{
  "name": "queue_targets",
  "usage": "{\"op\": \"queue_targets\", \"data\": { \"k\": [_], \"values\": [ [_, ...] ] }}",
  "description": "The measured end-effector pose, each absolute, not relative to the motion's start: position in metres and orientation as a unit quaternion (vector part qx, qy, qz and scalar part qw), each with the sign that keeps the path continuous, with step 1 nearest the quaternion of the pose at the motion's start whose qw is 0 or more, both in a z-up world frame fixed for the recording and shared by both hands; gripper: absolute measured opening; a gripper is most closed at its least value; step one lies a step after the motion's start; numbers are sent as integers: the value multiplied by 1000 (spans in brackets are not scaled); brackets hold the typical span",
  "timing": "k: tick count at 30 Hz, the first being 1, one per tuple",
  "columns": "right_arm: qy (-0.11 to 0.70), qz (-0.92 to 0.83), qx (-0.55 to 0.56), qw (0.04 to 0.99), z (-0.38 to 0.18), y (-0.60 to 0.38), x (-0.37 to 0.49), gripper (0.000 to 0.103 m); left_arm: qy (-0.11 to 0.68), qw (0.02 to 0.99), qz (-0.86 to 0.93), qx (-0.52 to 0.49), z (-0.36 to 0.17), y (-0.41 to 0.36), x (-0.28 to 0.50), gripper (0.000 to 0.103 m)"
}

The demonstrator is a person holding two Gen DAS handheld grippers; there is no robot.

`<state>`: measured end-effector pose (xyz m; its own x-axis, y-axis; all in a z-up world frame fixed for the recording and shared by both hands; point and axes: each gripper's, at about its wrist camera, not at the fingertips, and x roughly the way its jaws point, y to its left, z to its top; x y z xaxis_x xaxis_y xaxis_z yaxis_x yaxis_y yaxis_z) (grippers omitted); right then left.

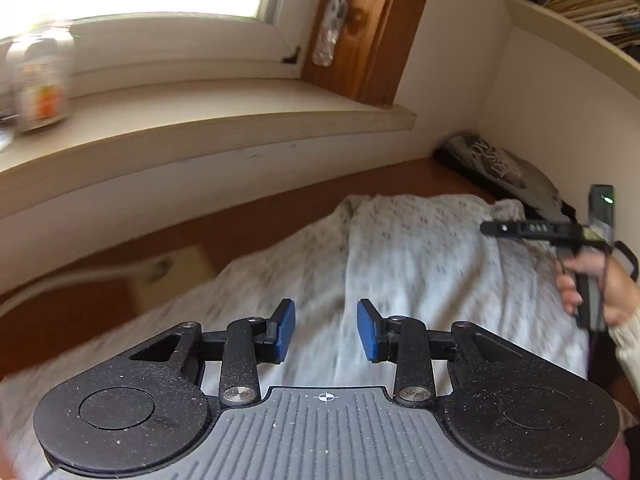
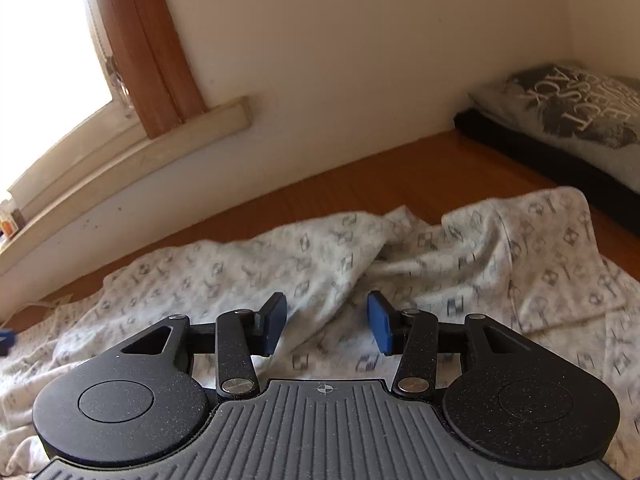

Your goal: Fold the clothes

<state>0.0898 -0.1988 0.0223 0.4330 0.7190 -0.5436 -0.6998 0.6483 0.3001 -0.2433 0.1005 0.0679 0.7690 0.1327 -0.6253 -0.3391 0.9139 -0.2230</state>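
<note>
wooden floor (image 2: 400,184); patterned garment (image 2: 280,264) under both tools, pads spread, nothing pinched.

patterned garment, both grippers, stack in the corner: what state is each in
patterned garment: spread on the wooden surface, rumpled, partly folded over
left gripper: open, nothing between its pads
right gripper: open, holding nothing
folded clothes: stacked in the corner

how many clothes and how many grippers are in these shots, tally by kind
Patterned white garment, spread on the wooden surface: 1
Folded grey printed garment by the wall: 1
Black garment under it: 1
Grippers: 2, left gripper and right gripper, both open with nothing between the pads
Total: 5
</note>
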Motion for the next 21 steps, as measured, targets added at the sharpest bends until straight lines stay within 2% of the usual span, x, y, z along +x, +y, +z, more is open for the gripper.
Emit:
{"op": "queue_targets", "data": {
  "k": [2, 3, 6, 8, 9, 10, 12, 15, 16, 17, 21],
  "values": [
    [316, 425, 8, 848, 26, -200, 88, 10, 326, 922, 128, -165, 62, 107, -215, 37],
    [306, 426, 4, 851, 29, -203, 86, 2, 330, 921, 126, -164, 60, 108, -205, 37],
    [278, 424, -8, 862, 41, -211, 77, 2, 339, 920, 122, -155, 56, 106, -185, 37],
    [269, 420, -41, 866, 42, -209, 70, 9, 342, 920, 118, -152, 54, 102, -182, 37],
    [259, 417, -61, 869, 42, -208, 66, 15, 343, 920, 115, -151, 53, 100, -182, 37],
    [244, 410, -76, 876, 43, -208, 61, 30, 345, 920, 110, -151, 51, 97, -182, 37],
    [224, 408, -88, 881, 45, -210, 53, 42, 353, 918, 99, -153, 45, 94, -181, 37],
    [278, 452, -53, 846, 42, -212, 47, 42, 361, 916, 94, -148, 39, 89, -177, 36],
    [299, 467, -41, 831, 41, -211, 44, 42, 359, 918, 94, -142, 37, 87, -176, 25],
    [310, 478, -44, 821, 38, -209, 39, 42, 355, 920, 95, -138, 37, 87, -175, 6],
    [326, 501, -42, 801, 31, -206, 21, 42, 324, 933, 119, -105, 49, 82, -170, 4]
  ]
}}
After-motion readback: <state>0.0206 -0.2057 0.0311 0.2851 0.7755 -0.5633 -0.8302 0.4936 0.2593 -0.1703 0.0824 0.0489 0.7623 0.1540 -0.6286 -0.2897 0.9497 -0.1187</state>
